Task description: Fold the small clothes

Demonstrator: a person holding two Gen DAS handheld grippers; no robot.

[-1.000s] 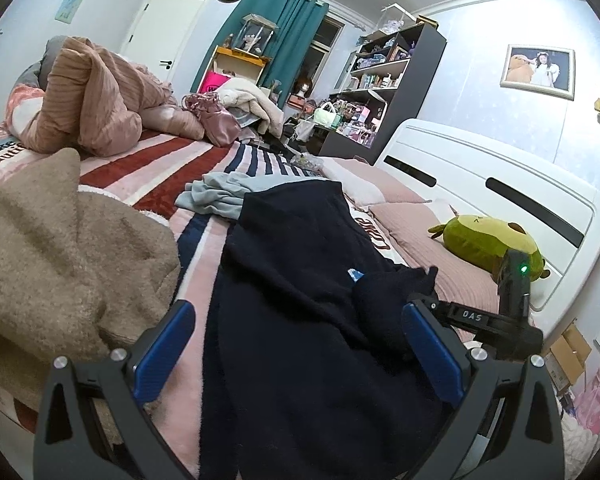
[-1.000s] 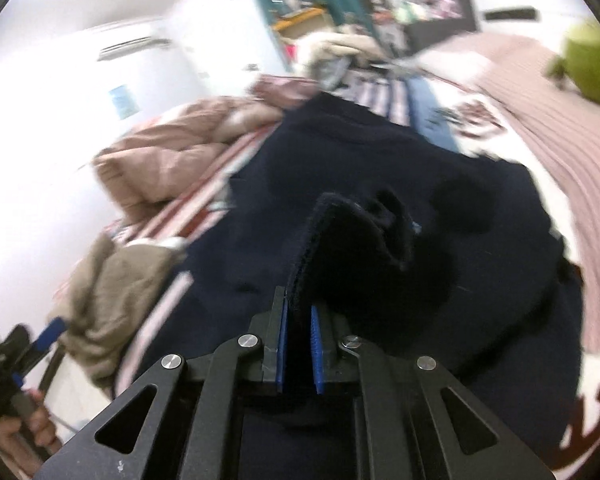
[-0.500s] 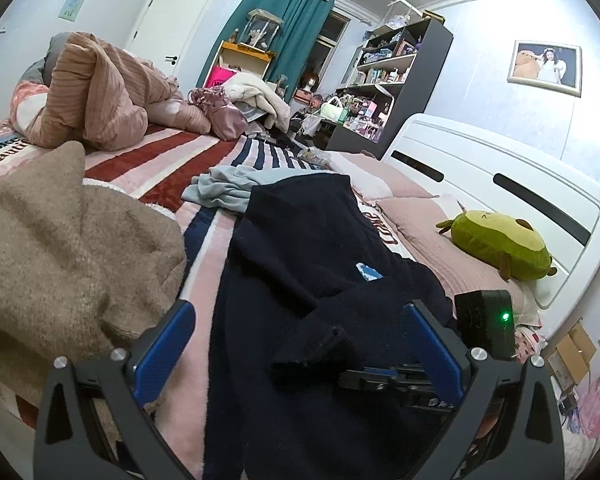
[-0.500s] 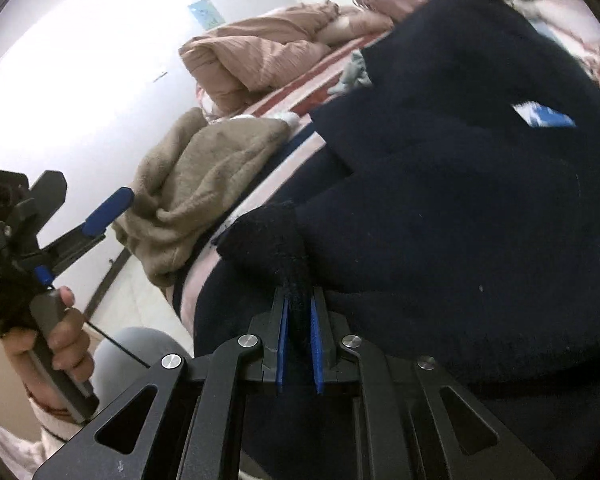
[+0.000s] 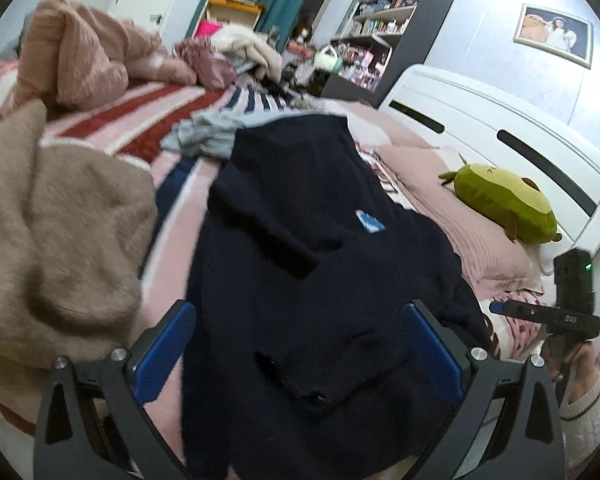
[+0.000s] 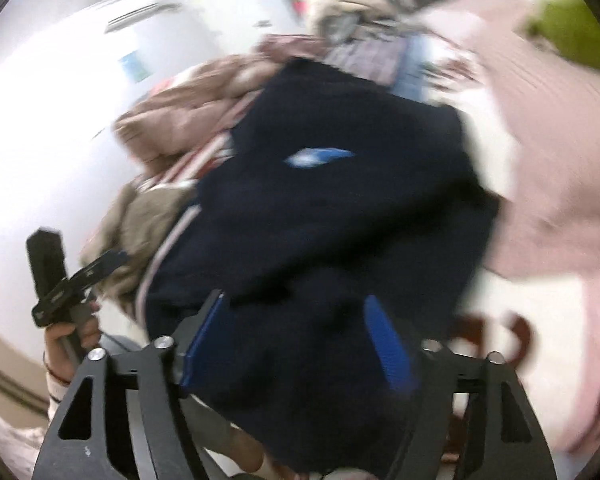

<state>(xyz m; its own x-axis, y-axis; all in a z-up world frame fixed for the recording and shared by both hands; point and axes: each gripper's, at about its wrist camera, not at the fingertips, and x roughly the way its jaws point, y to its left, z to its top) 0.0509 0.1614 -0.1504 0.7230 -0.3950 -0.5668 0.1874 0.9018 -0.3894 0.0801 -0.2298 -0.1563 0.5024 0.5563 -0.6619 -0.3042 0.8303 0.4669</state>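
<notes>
Garment under inspection: one dark navy knitted sweater [image 5: 300, 248] with a small blue label [image 5: 369, 221], spread along the pink, red and navy striped bedcover [image 5: 112, 128]. One sleeve [image 5: 268, 232] lies folded diagonally across the sweater's body, just beside the label. My left gripper [image 5: 300, 352] hangs above the sweater's near end, its blue-padded fingers [image 5: 162, 354] spread wide apart with nothing between them. My right gripper [image 6: 296, 344] sits over the same near end; its blue pads [image 6: 388, 344] are likewise parted and grip no cloth, though that view is badly blurred. A beige fleecy blanket [image 5: 52, 240] is bunched just beside the sweater on its left. A crumpled grey-blue cloth [image 5: 208, 134] touches the sweater's far edge. A green avocado-shaped plush toy [image 5: 504, 204] rests on the pink pillow [image 5: 440, 184] to the sweater's right.
</notes>
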